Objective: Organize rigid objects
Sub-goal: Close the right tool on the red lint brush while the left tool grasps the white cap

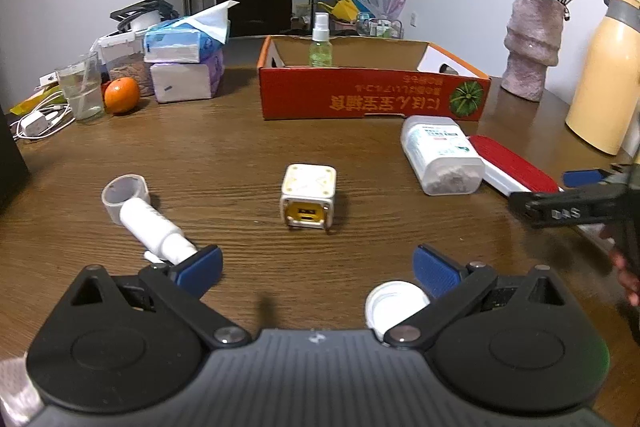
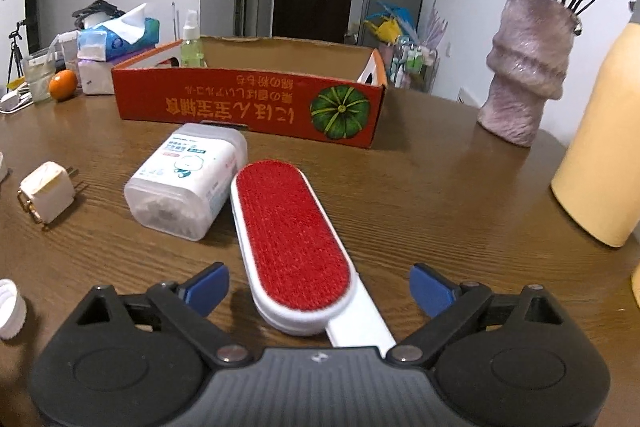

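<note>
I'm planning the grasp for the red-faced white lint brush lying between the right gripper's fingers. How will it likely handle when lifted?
The red-faced white plastic lint brush looks stiff, so it probably won't flop. It is long with a thin flat handle, so a grip near one end may let it droop or pivot. Its smooth white sides could be slippery; lying flat, it seems unlikely to roll.

The lint brush point(image 2: 290, 243) hides its handle end under the right gripper's body. A white cap point(image 2: 10, 309) is cut by the left edge. The yellow flask point(image 1: 604, 75) runs off the right edge, top unseen.
</note>
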Motion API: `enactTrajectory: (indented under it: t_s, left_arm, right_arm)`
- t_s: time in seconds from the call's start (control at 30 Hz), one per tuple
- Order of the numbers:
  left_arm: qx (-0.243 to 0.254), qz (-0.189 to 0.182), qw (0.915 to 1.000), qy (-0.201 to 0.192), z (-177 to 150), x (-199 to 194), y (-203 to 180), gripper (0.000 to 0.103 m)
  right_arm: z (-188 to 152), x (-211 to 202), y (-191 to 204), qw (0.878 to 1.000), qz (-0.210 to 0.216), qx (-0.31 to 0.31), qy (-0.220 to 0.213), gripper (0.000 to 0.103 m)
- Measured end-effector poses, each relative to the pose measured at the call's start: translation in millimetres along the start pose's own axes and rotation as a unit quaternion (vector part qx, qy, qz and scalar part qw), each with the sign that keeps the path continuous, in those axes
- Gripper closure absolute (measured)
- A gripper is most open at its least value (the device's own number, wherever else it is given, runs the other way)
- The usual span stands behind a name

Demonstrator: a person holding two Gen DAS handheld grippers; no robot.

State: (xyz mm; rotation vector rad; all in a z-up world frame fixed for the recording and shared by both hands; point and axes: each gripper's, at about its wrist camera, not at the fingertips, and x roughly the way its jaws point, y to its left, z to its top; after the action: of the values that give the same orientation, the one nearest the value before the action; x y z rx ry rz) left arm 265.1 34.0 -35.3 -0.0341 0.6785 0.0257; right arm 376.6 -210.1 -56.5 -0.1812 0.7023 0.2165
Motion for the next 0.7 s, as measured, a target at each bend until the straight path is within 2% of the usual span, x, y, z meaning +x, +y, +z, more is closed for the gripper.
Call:
enactTrajectory:
  t_s: [0.17,0.2,0.23,0.27,0.3,0.7]
  left_arm:
    - [0.002,-0.008,1.0,0.004,-1,1,-6,0.0]
    - [0.002,-0.01,0.9999,0.005,-1,1,-7,0.0]
    - [0.002,-0.011,0.9999,0.007,-1,2,-8,0.0]
    - [0.003,-0.011,0.9999,0.008,-1,2,-9,0.0]
    - [0.003,-0.013,0.9999,0.009,-2,3,-10,0.0]
    - [0.003,-0.021,0.9996,0.02,-6,3,-19,0.0]
  right_arm:
    - [5,14,-4,1.0,0.016,0.024,0.013,0.019]
    - [5,14,-6,0.999,0.02,0.027,0.012,0.025]
    - [4,14,-7,0.999,0.03,0.031,0.012,0.036]
    - [4,12,-8,0.999,0.038,0.036,0.01,0.039]
    - [3,11,-7,0.999,0.035,0.034,0.008,0.047]
    - [-8,-19,-8,0.998,0.034,0.045,-0.034,0.048]
